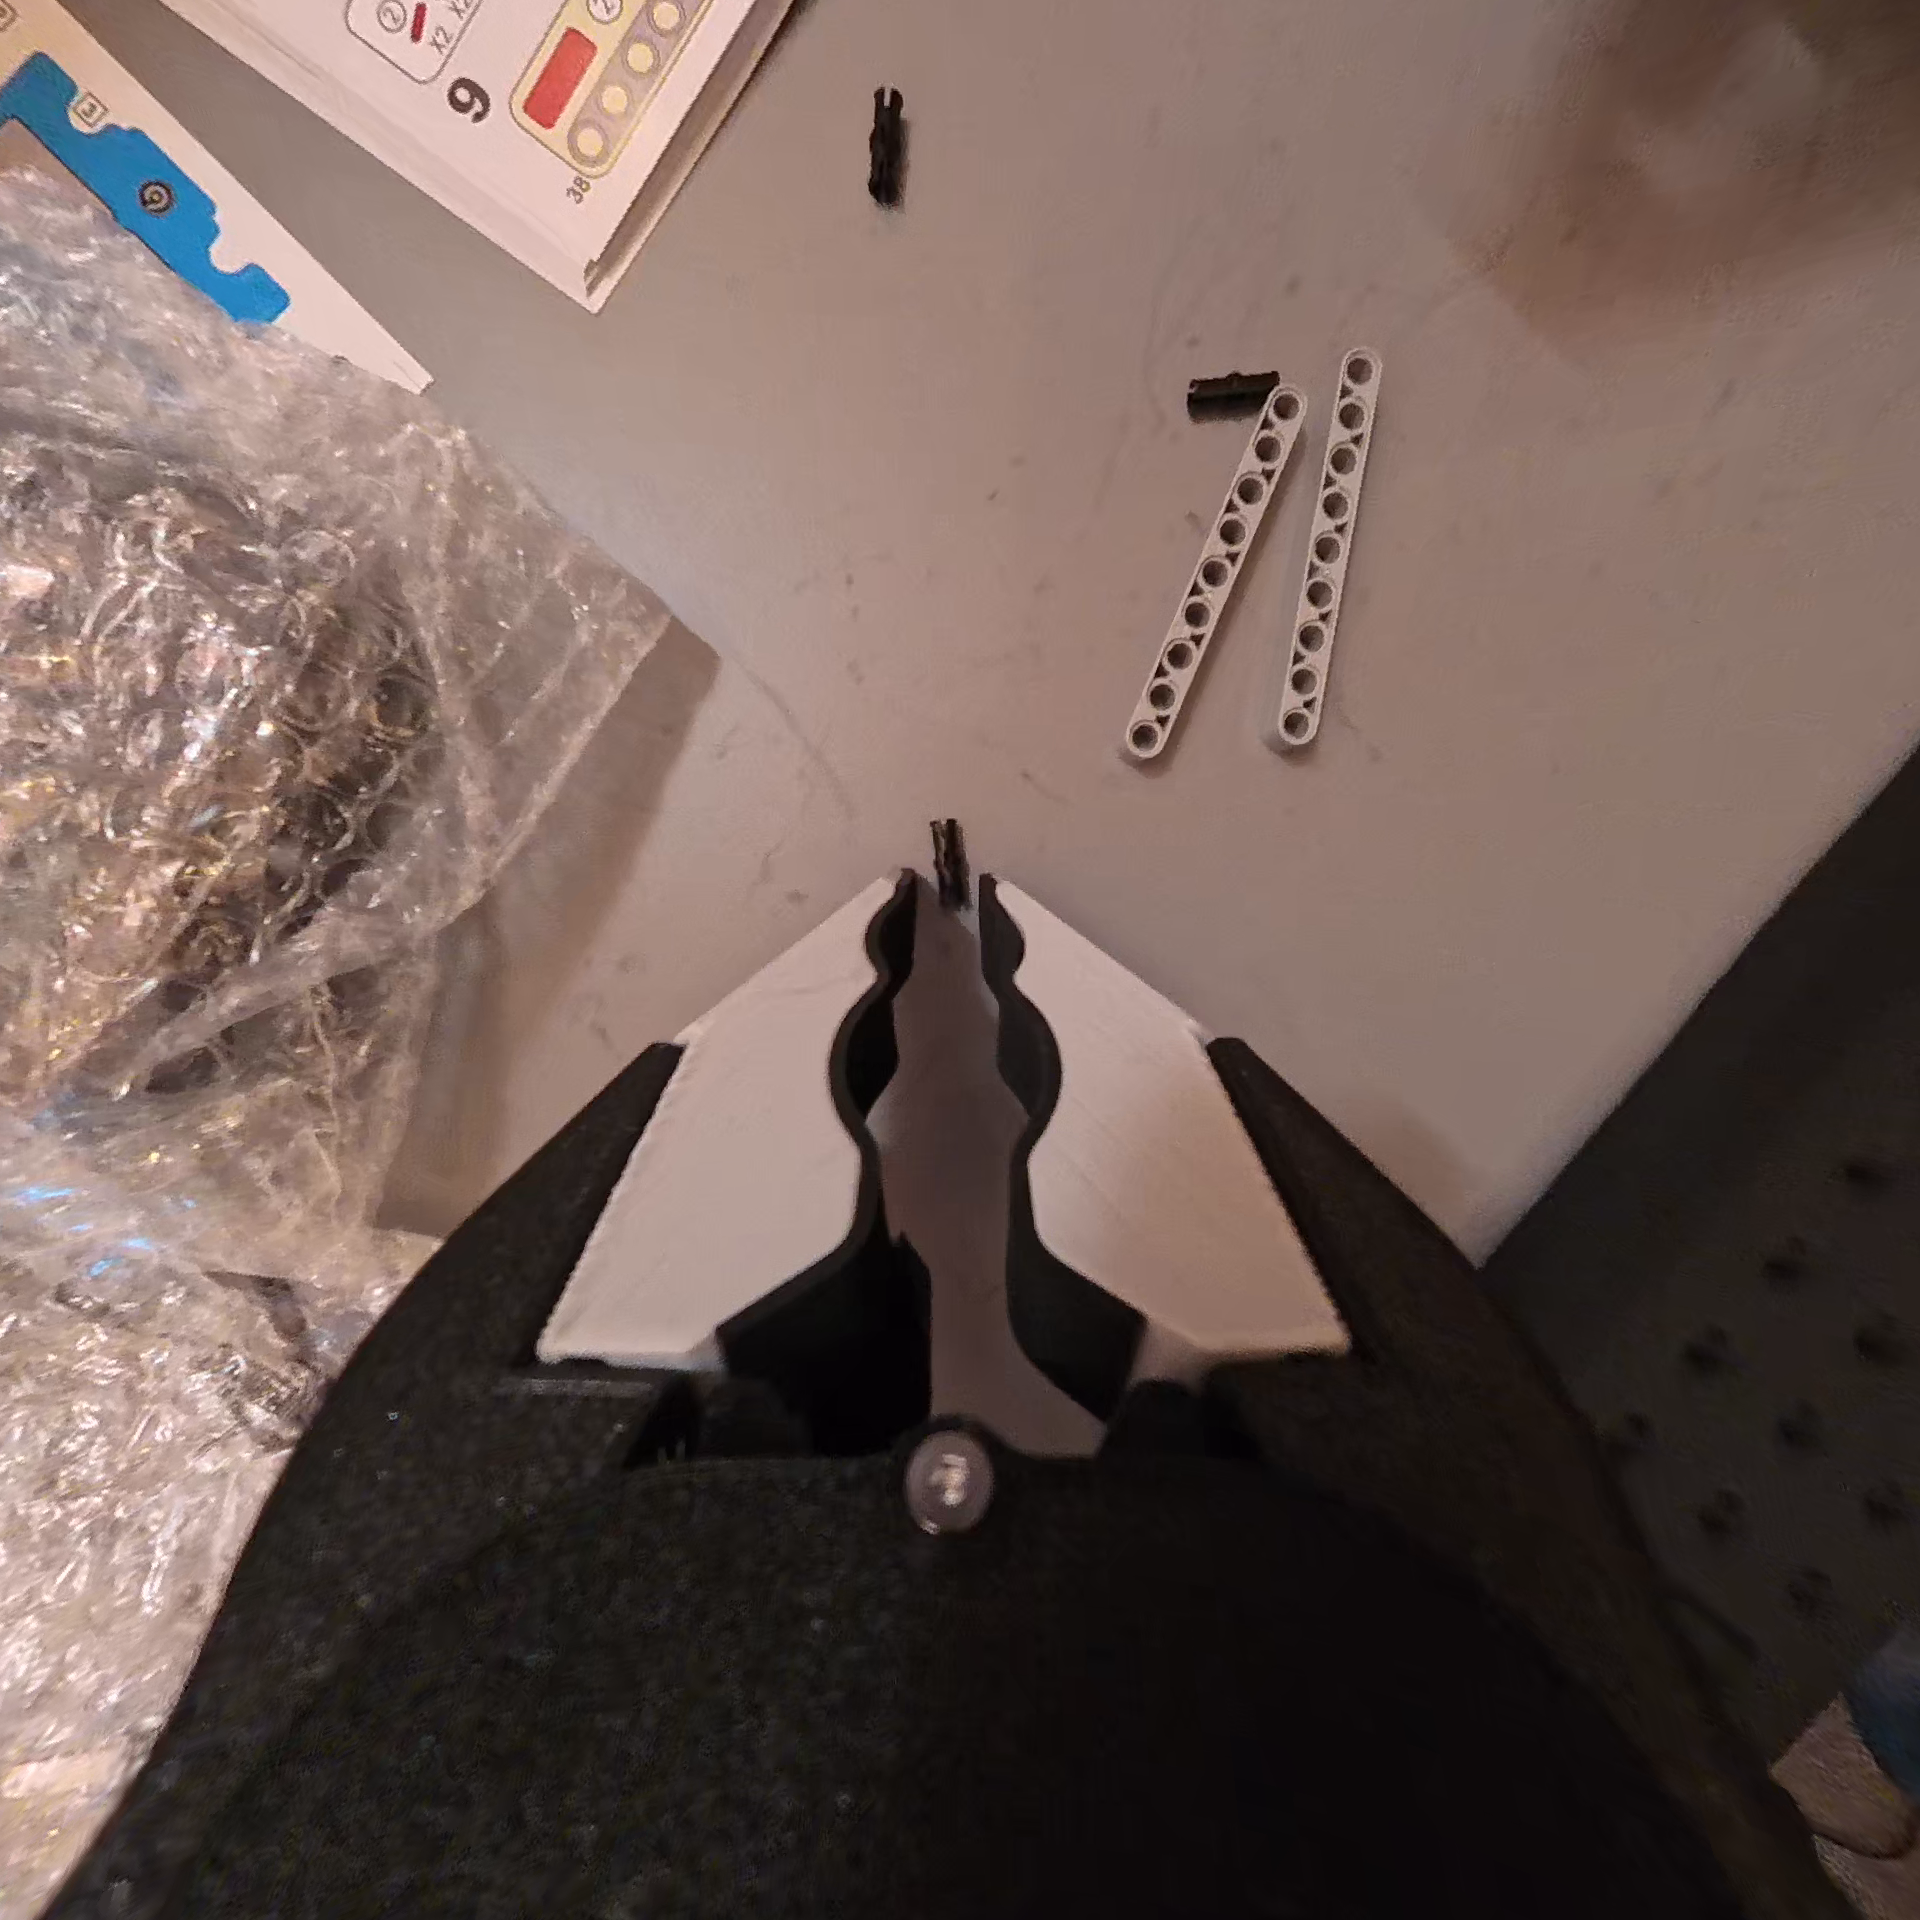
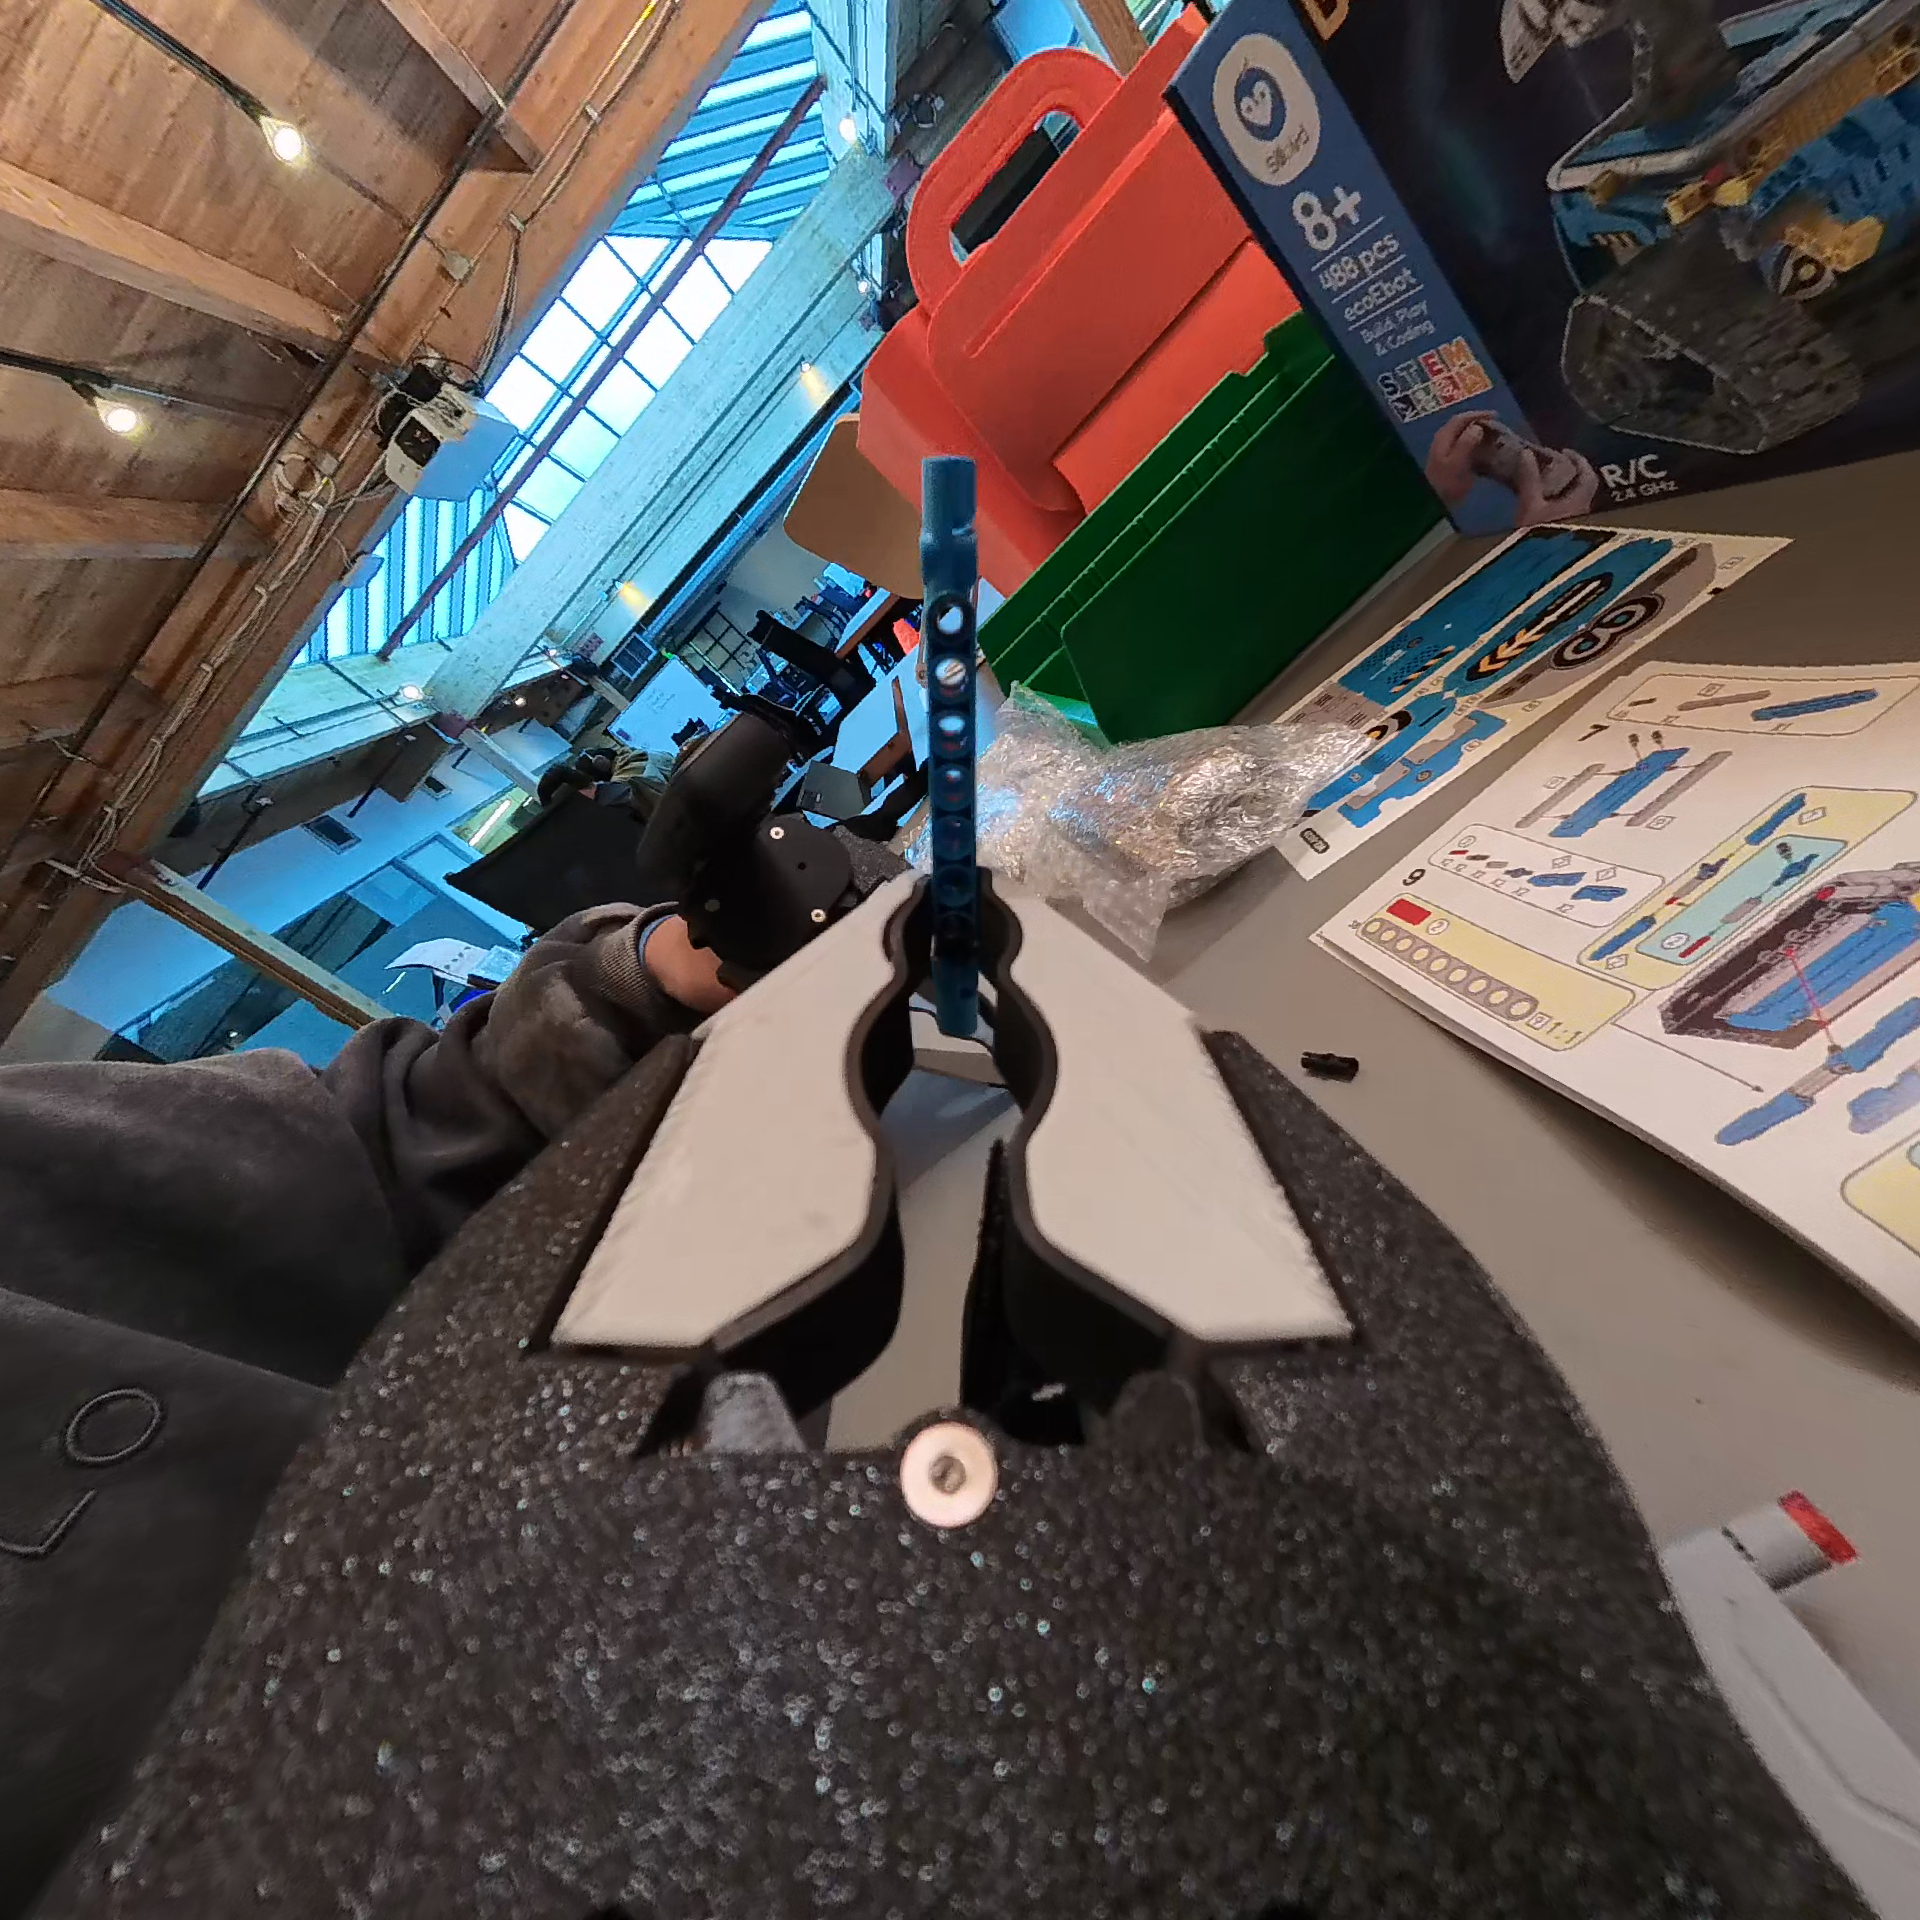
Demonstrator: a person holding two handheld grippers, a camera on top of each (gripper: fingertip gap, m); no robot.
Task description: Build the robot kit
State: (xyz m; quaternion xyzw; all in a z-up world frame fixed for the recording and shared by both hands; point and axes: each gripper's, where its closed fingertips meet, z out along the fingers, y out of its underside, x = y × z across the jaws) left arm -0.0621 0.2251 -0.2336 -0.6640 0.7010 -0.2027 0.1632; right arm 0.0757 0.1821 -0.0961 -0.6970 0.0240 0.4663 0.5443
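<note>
In the left wrist view my left gripper (image 1: 948,885) points down at a grey table (image 1: 935,520). Its jaws stand a narrow gap apart around a small black pin (image 1: 949,857) at the tips, and I see no clear contact. Two long grey beams with holes (image 1: 1216,566) (image 1: 1332,551) lie to the front right, with a second black pin (image 1: 1231,396) at their far end. A third pin (image 1: 885,145) lies farther off. My right gripper (image 2: 951,914) is shut on a long blue beam with holes (image 2: 948,665), held upright above the table edge. The left gripper (image 2: 769,862), in a hand, shows beyond it.
A bubble-wrap bag (image 1: 208,675) fills the left side; it also shows in the right wrist view (image 2: 1143,800). An open instruction booklet (image 2: 1662,914) and a sticker sheet (image 2: 1507,644) lie on the table. A kit box (image 2: 1558,229) and red (image 2: 1060,312) and green cases (image 2: 1226,582) stand behind. My hands' fingertips stand some 20 cm from each other.
</note>
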